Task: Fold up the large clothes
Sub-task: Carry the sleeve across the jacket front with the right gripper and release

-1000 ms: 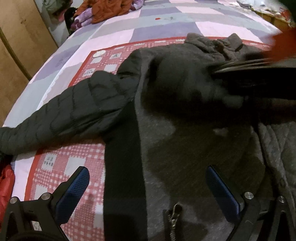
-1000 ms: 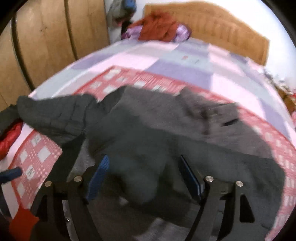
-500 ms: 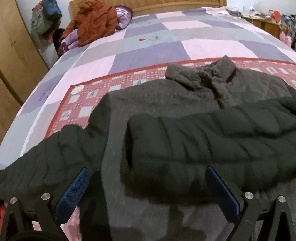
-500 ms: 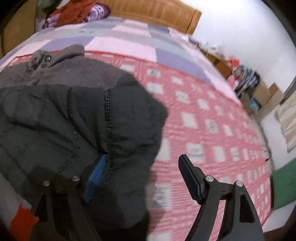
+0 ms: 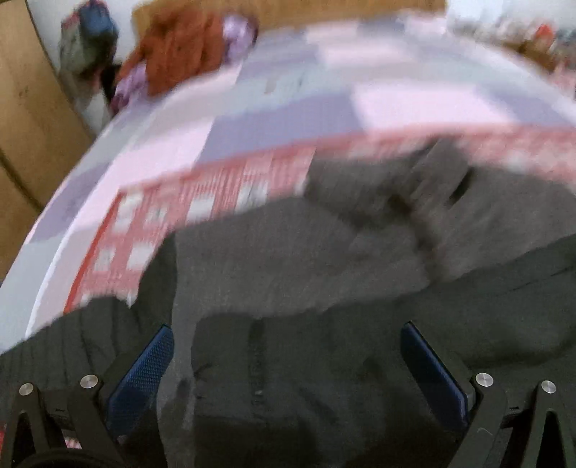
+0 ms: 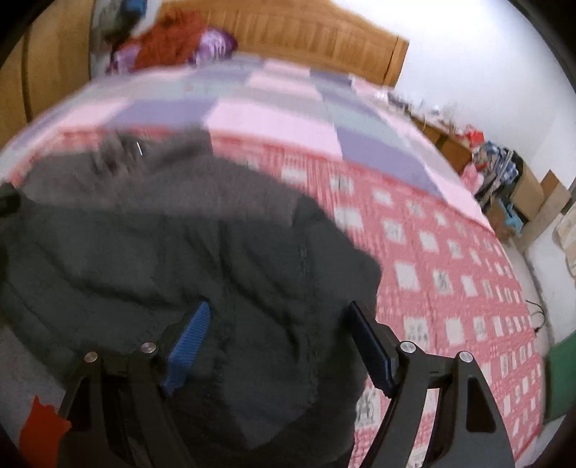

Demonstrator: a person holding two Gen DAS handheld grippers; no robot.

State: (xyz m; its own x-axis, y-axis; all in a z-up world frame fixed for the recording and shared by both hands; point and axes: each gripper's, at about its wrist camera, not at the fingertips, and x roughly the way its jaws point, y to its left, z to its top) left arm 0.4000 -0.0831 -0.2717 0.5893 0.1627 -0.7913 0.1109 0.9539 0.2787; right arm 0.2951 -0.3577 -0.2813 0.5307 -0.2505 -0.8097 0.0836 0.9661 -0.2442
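A large dark grey quilted jacket [image 5: 324,288] lies spread on the bed, collar toward the headboard, one sleeve folded across its body. It also shows in the right wrist view [image 6: 180,252]. My left gripper [image 5: 288,360] is open above the folded sleeve and holds nothing. My right gripper [image 6: 277,342] is open above the jacket's right edge and holds nothing. Both views are blurred by motion.
The bed has a red-and-white checked blanket [image 6: 450,270] over a pink, purple and grey quilt [image 5: 396,100]. A pile of orange and purple clothes [image 5: 180,54] lies by the wooden headboard [image 6: 306,32]. A wooden wardrobe [image 5: 25,108] stands at the left. Clutter lines the right wall [image 6: 504,172].
Both grippers have swung over the jacket. The right view turned back left, so the jacket lies under its fingers. The left gripper moved closer to the folded sleeve.
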